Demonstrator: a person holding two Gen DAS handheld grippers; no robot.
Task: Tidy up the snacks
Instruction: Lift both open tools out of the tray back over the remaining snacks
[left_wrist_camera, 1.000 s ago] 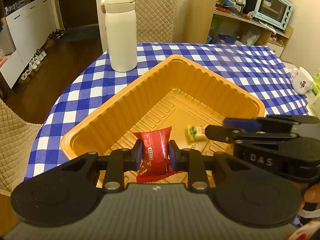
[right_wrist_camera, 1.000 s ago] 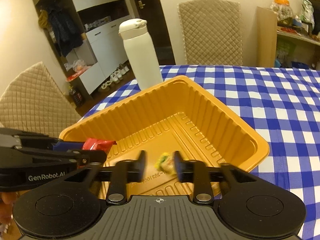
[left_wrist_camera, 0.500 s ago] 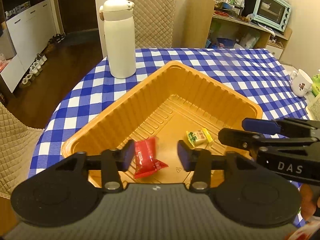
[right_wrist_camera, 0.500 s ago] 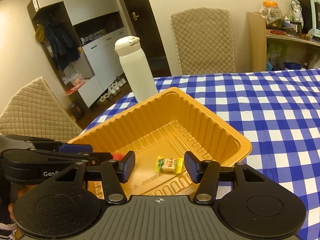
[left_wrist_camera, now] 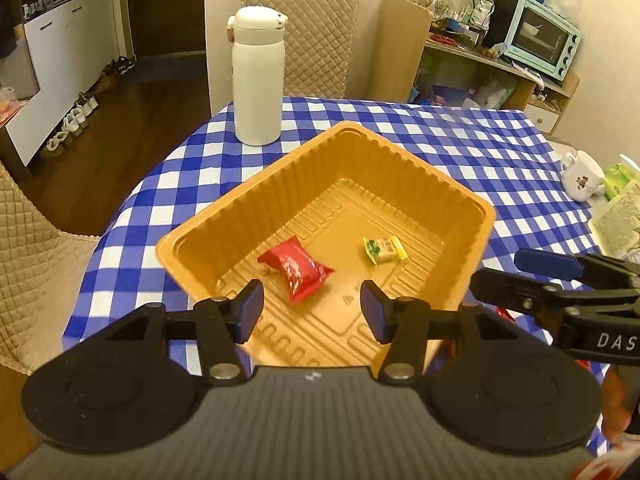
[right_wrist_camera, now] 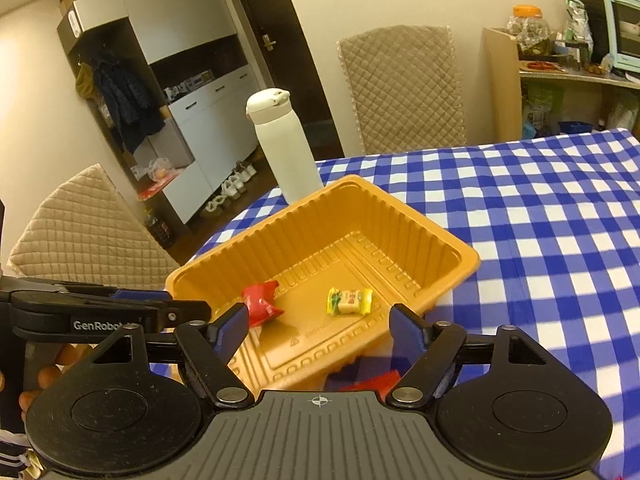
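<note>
Orange plastic tray [left_wrist_camera: 486, 216] holds red snack packet [left_wrist_camera: 298, 270], yellow-green candy [left_wrist_camera: 384, 249]. Left gripper [left_wrist_camera: 312, 310] "GenRobot", right gripper [right_wrist_camera: 318, 324] "DAS": both opening, empty.

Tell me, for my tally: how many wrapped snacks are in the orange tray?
2: a red packet near the tray's left side and a yellow-green candy to its right. Nothing else shows inside.

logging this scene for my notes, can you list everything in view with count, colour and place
tray: 1, orange, on the checked cloth
red snack: 1, red, lying in the tray
yellow snack: 1, yellow-green, in the tray, apart from the red one
bottle: 1, white, upright behind the tray
tablecloth: 1, blue and white
mug: 1, white, right table edge
chairs: 2, beige quilted
toaster oven: 1, pale blue, shelf
left tool: jaws opening, empty
right tool: jaws opening, empty
</note>
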